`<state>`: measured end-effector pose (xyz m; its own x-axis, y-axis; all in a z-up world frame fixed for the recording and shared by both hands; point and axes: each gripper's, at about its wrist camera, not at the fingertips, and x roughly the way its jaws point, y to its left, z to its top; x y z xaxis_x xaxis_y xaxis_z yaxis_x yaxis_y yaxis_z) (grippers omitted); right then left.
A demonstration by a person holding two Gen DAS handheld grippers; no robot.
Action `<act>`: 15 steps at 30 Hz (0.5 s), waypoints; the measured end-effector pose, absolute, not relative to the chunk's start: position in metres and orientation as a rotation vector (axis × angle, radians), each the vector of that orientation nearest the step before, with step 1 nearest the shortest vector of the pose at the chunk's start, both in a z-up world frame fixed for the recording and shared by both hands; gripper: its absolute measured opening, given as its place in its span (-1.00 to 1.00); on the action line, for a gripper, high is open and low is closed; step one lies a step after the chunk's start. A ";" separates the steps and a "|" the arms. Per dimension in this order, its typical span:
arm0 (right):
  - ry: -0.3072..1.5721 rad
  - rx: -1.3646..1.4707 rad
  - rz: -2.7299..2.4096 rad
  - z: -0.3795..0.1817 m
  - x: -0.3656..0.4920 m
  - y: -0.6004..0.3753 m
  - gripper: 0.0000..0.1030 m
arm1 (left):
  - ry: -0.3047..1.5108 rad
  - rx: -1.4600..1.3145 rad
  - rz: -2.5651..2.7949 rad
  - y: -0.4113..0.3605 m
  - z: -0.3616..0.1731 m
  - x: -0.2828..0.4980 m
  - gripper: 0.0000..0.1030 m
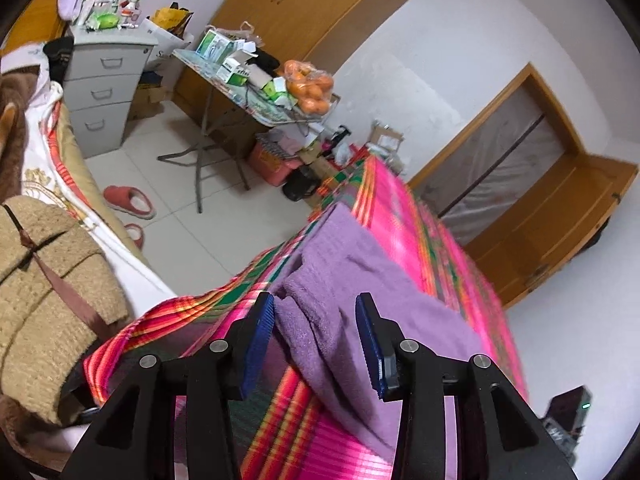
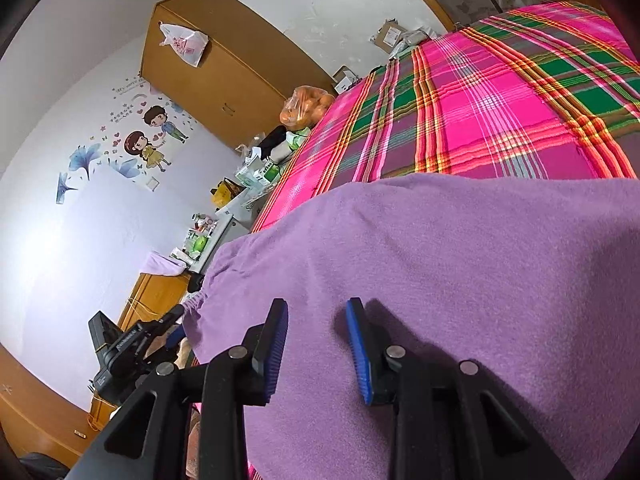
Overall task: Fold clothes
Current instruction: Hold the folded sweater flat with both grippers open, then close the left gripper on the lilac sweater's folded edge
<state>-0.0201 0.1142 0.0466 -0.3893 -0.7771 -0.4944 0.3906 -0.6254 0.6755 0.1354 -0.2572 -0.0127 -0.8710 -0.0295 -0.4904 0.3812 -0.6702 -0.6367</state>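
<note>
Two open hand-held grippers [image 1: 316,300] [image 2: 316,304] over purple garment [image 2: 440,260]

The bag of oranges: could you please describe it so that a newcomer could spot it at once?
Find the tall wooden wardrobe against the white wall; in front of it stands a cluttered folding table. At that table's end nearer the plaid bed sits the bag of oranges, a clear plastic bag of round orange fruit among green-and-white boxes.

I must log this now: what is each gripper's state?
Left gripper: open, purple garment between its pads, not pinched.
Right gripper: open over the garment, holding nothing.
</note>
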 end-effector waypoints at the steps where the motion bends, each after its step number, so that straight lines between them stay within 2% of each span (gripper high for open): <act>1: -0.600 1.067 -2.058 0.047 -0.020 0.114 -0.40 | 1.157 0.653 -2.604 -0.256 -0.012 0.135 -0.17; 5: -0.605 1.064 -2.057 0.046 -0.020 0.115 -0.40 | 1.320 0.645 -2.631 -0.261 -0.018 0.137 -0.17; 7: -0.609 1.063 -2.055 0.047 -0.020 0.114 -0.40 | 1.344 0.645 -2.632 -0.261 -0.020 0.139 -0.17; 15: -0.639 1.057 -2.039 0.045 -0.021 0.117 -0.40 | 1.243 0.720 -2.609 -0.246 -0.023 0.135 -0.17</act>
<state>-0.0212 0.1172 0.0451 -0.3871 -0.7930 -0.4704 0.3824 -0.6023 0.7007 0.1348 -0.2457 -0.0234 -0.8705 0.0583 -0.4888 0.3430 -0.6404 -0.6872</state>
